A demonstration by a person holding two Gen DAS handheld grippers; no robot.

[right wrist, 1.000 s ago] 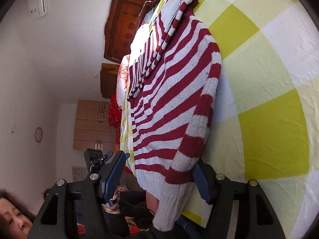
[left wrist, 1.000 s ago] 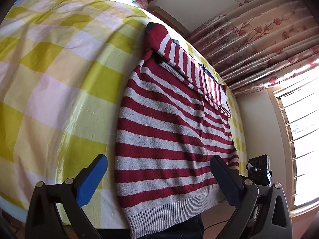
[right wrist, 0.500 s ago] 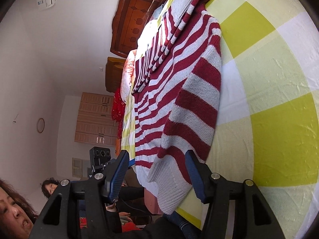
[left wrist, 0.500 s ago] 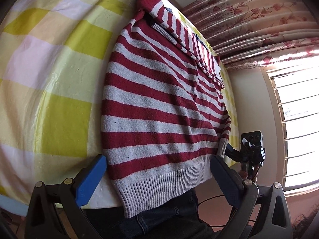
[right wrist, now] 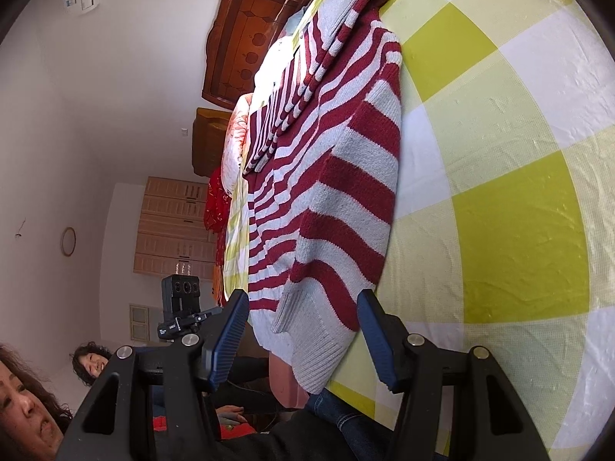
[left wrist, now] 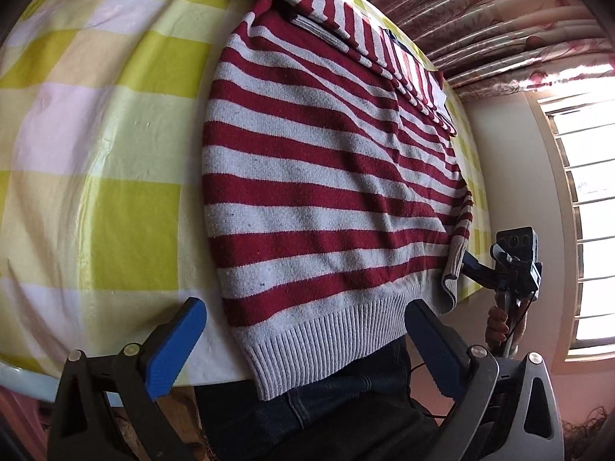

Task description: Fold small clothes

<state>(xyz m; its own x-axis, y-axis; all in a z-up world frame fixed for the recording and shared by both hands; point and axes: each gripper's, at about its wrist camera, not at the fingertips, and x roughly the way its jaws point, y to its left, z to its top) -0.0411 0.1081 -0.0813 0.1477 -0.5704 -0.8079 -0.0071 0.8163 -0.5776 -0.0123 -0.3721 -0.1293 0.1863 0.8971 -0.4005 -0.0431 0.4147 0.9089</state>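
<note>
A red-and-white striped sweater (left wrist: 319, 176) lies flat on the yellow-checked bedspread (left wrist: 115, 123), one sleeve folded across its top. Its ribbed hem (left wrist: 323, 342) hangs over the bed's near edge. My left gripper (left wrist: 303, 307) is open, its blue pads wide on either side of the hem's middle and clear of the knit. My right gripper (right wrist: 303, 296) is open around the sweater's (right wrist: 338, 199) lower corner. The folded sleeve cuff (right wrist: 292, 315) sits between the pads, and neither pad presses on it. The left wrist view shows a hand (left wrist: 497, 324) holding the right gripper by that corner.
Flowered curtains (left wrist: 480, 27) and a bright window (left wrist: 588, 211) stand beyond the bed's far side. A wooden headboard (right wrist: 246, 38), pillows and a wardrobe (right wrist: 173, 226) lie toward the head. Jeans-clad legs (left wrist: 326, 411) are under the hem. Two people's heads show at lower left in the right wrist view.
The left gripper has tipped downward and come closer, so the hem now sits between its pads. The right gripper has moved in around the sweater's corner.
</note>
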